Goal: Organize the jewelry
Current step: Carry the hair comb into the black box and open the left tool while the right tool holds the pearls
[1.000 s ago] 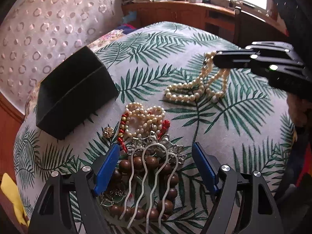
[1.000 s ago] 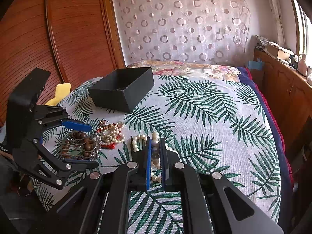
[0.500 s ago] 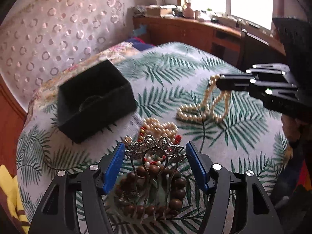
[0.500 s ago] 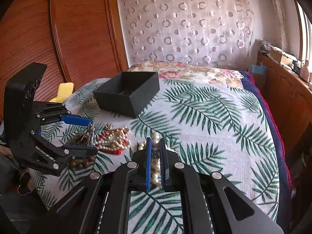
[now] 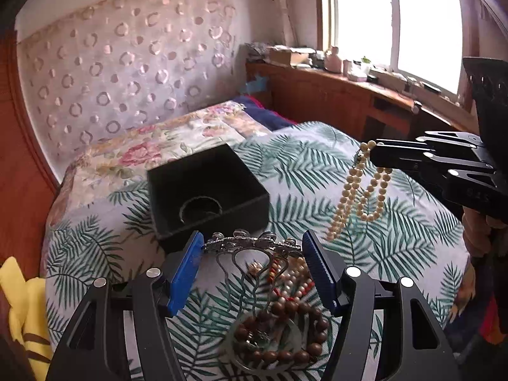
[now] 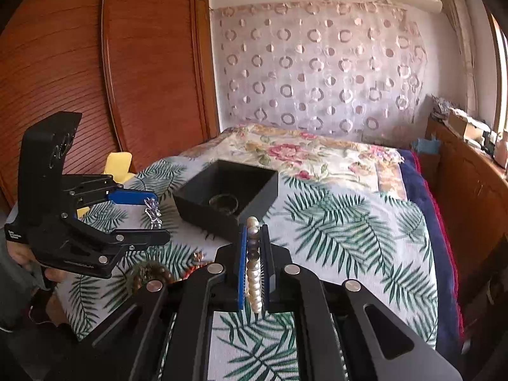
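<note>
Tongs (image 6: 253,247) hiding pearl necklace (image 6: 254,281) clasp

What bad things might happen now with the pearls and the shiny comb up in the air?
1. The pearl necklace hangs in long loops from the right tool, pinched only at a few beads; it might slip or swing and miss the black box.
2. The silver hair comb is held only by its decorated top across the left tool; it could tilt and drop onto the bead bracelet below and tangle.
</note>
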Tool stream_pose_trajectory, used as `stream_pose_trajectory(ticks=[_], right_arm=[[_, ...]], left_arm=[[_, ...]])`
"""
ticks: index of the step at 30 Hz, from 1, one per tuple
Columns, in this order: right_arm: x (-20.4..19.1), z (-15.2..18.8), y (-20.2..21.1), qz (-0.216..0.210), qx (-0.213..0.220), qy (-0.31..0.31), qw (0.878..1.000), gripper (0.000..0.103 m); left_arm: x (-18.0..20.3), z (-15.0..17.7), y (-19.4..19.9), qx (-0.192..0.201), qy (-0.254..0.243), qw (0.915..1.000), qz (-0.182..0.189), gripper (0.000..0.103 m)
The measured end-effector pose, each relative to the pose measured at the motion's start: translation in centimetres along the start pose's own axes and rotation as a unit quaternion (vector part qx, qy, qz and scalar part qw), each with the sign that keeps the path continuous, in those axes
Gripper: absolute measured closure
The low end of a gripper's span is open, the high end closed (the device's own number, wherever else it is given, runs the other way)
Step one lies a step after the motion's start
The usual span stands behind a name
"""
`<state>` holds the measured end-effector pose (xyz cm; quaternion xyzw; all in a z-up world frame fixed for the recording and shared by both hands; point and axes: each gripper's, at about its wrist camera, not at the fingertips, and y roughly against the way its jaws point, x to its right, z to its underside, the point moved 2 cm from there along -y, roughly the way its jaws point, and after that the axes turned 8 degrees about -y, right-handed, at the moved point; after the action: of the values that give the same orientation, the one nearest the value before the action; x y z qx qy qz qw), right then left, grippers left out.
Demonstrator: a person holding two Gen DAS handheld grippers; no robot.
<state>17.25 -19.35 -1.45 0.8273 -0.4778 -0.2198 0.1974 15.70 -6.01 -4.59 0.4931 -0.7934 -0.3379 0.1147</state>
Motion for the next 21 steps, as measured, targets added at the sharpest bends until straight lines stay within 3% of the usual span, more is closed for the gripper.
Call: stream_pose_trajectory(ticks=[12,21], right_arm=[[-1.4,-5.8,-0.2,-0.002,0.029,0.025,0.999,0.094],[-2.4,-9.1,-1.9,-0.003,0.027,0.042,0.999,0.094]], left_arm=[[-3.4,-2.4,0.6,0.022,0.022,0.9991,-0.028,0.041],[-6.2,-4.9,-0.5,0.035,0.038,0.9980,-0.035,0.041]])
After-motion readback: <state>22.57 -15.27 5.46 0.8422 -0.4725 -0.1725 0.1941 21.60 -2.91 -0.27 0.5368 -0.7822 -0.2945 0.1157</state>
